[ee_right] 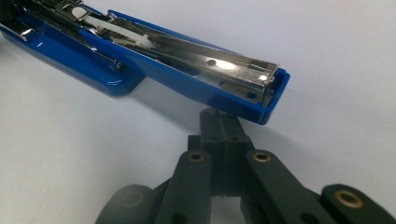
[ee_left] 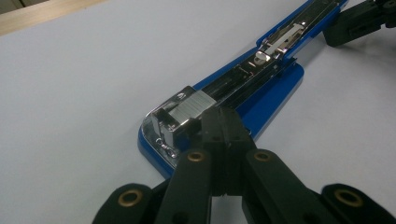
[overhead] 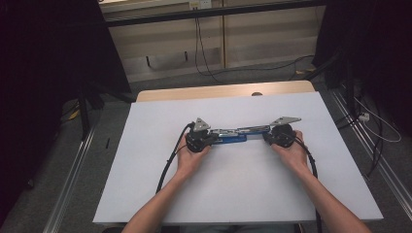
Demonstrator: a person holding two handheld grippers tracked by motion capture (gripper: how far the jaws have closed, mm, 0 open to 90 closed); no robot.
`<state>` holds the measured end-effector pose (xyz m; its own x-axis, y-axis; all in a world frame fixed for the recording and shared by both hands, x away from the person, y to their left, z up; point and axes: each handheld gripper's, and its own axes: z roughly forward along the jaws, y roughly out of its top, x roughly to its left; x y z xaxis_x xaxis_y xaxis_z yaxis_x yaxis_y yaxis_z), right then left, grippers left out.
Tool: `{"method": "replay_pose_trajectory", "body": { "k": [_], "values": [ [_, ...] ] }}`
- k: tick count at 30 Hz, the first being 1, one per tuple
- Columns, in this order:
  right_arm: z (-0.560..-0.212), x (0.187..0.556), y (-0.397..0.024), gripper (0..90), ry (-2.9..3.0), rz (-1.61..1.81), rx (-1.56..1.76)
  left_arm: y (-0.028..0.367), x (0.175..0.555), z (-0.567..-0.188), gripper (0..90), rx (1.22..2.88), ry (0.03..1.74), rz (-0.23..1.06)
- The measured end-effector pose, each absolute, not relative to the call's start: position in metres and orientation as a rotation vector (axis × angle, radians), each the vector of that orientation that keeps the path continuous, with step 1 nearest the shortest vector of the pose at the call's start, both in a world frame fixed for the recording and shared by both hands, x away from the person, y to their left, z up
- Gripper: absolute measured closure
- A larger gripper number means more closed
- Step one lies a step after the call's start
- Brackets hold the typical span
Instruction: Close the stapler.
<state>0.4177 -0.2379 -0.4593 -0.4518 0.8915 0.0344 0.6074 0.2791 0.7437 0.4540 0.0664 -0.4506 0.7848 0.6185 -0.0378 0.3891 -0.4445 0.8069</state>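
A blue stapler (overhead: 233, 135) lies swung open along the middle of the white table (overhead: 243, 194). In the left gripper view its metal magazine (ee_left: 261, 81) runs away over the blue base. My left gripper (ee_left: 223, 122) is shut, its joined tips resting against the stapler's metal head (ee_left: 184, 112), with nothing between the jaws. In the right gripper view the opened blue top arm (ee_right: 201, 74) hangs a little above the table. My right gripper (ee_right: 219, 122) is shut, its tips just under that arm's free end. From above, the left gripper (overhead: 214, 137) and right gripper (overhead: 267, 134) face each other at the stapler's two ends.
A wooden strip (overhead: 223, 91) edges the table's far side. Cables (overhead: 167, 165) trail from both grippers toward the near edge. Dark curtains, floor rails (overhead: 73, 170) and loose wires (overhead: 374, 121) surround the table.
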Motion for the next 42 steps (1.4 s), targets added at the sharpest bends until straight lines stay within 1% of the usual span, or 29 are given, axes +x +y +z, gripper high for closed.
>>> {"method": "replay_pose_trajectory", "body": {
  "k": [42],
  "values": [
    [-0.4574, 0.4179, -0.2332, 90.0, 2.119, 1.132, 1.275, 0.0646, 0.4521, -0.4514, 90.0, 2.088, 0.742, 0.343]
  ]
}}
